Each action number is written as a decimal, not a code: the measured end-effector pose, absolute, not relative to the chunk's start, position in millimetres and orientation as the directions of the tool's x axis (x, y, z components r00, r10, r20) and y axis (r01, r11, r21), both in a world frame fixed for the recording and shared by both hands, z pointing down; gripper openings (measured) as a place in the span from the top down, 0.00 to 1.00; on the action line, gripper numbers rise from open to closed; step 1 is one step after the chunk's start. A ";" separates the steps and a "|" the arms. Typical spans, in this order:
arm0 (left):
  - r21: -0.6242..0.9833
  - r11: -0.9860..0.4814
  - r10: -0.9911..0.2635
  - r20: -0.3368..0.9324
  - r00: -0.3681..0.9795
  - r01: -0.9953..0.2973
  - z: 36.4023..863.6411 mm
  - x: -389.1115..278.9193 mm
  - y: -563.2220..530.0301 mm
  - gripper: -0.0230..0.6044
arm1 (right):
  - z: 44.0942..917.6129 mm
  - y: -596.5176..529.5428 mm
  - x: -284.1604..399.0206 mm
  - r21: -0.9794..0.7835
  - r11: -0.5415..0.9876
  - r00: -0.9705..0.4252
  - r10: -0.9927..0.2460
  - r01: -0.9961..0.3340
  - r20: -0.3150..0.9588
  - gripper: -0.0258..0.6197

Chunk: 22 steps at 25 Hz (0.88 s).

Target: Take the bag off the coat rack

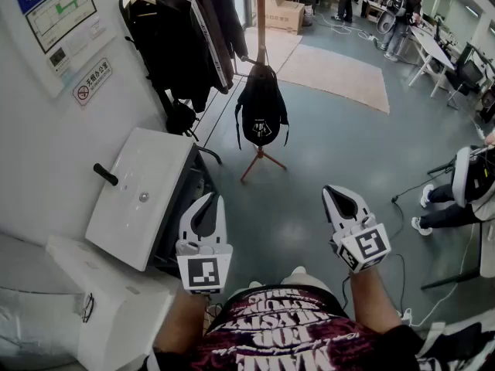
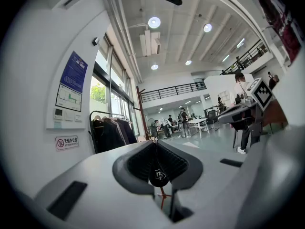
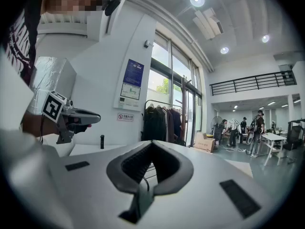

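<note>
A black bag (image 1: pixel 261 108) hangs from a brown wooden coat rack (image 1: pixel 261 22) on the grey floor, well ahead of me. In the left gripper view the bag (image 2: pixel 158 174) shows small through the hollow between the jaws. My left gripper (image 1: pixel 214 197) and right gripper (image 1: pixel 334 190) are held close to my body, side by side, level and far short of the bag. Each has its tips together with nothing between them. The left gripper (image 2: pixel 155 143) points at the bag. The right gripper (image 3: pixel 151 143) points more toward the clothes rail.
A clothes rail with several dark coats (image 1: pixel 186 29) stands left of the rack, by the wall. A white cabinet (image 1: pixel 143 195) sits at my left. A beige rug (image 1: pixel 332 72) and a cardboard box (image 1: pixel 282 14) lie beyond. A seated person (image 1: pixel 464 192) is at the right.
</note>
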State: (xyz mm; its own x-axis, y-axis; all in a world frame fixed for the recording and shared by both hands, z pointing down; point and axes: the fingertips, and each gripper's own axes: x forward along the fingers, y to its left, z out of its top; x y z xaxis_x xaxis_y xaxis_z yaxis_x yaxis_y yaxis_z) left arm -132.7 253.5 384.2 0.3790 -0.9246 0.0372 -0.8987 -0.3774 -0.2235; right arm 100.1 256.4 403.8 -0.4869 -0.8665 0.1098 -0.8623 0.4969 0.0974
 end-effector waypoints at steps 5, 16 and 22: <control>-0.218 -0.404 -0.913 0.035 0.406 -0.889 390.1 -132.3 256.1 0.92 | 405.5 260.9 97.1 0.087 0.484 -0.475 -0.874 -0.871 0.106 0.96; -0.105 -0.458 -0.888 0.088 0.451 -0.882 420.4 -142.8 261.7 0.92 | 415.5 270.4 92.1 0.063 0.486 -0.474 -0.869 -0.872 0.142 0.95; -0.101 -0.464 -0.884 0.118 0.452 -0.880 429.2 -139.6 244.2 0.92 | 423.1 250.8 94.2 0.047 0.501 -0.489 -0.858 -0.864 0.154 0.95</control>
State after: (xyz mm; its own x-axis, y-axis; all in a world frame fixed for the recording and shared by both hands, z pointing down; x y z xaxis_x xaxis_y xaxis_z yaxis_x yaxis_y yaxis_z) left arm -139.6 244.2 429.2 0.4523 -0.8841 0.1177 -0.8802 -0.4637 -0.1010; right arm 94.2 250.8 423.1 -0.4891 -0.8585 0.1544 -0.8642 0.5009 0.0474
